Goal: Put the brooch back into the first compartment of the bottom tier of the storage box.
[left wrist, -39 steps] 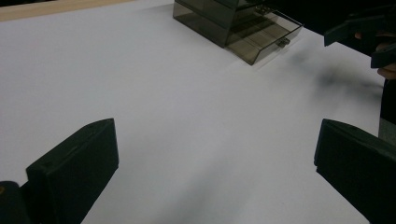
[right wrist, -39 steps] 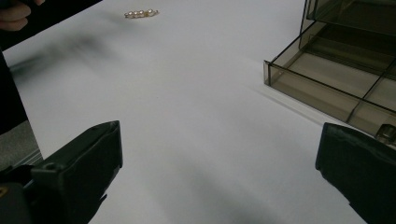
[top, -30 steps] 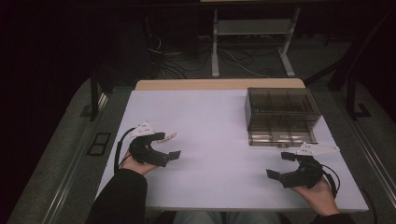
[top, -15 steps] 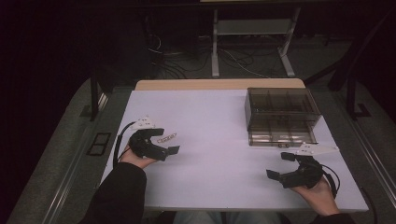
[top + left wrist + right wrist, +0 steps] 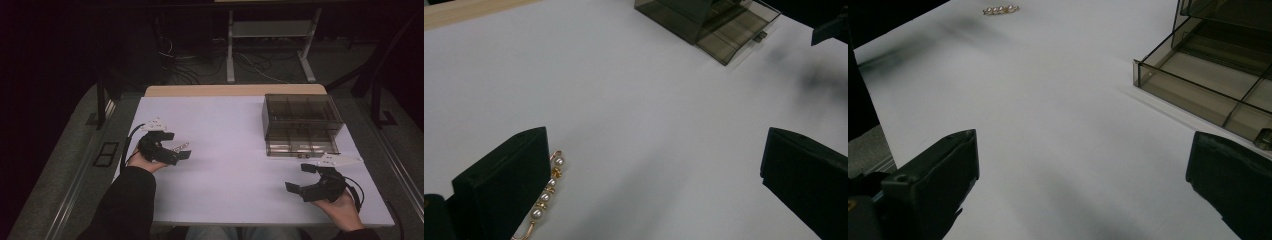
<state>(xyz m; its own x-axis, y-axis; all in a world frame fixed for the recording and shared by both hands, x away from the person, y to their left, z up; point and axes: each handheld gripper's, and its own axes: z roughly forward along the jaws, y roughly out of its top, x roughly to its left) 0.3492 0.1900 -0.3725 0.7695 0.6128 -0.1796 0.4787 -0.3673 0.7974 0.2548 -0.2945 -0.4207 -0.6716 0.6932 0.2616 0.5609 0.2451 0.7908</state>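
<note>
Pearl clip lay beside left gripper, jaws spread (right gripper also spread, well apart).

Pearl hair clip: gold-coloured bar carrying a row of small white pearls, lying flat on the white table at its left side, toward the near half. In the left gripper view one end is hidden behind the left jaw; four pearls visible.

Smoked clear drawer box: far right of table, well apart from the clip. Top divided into compartments. Lower drawer pulled out toward the near edge, with dividers inside.
</note>
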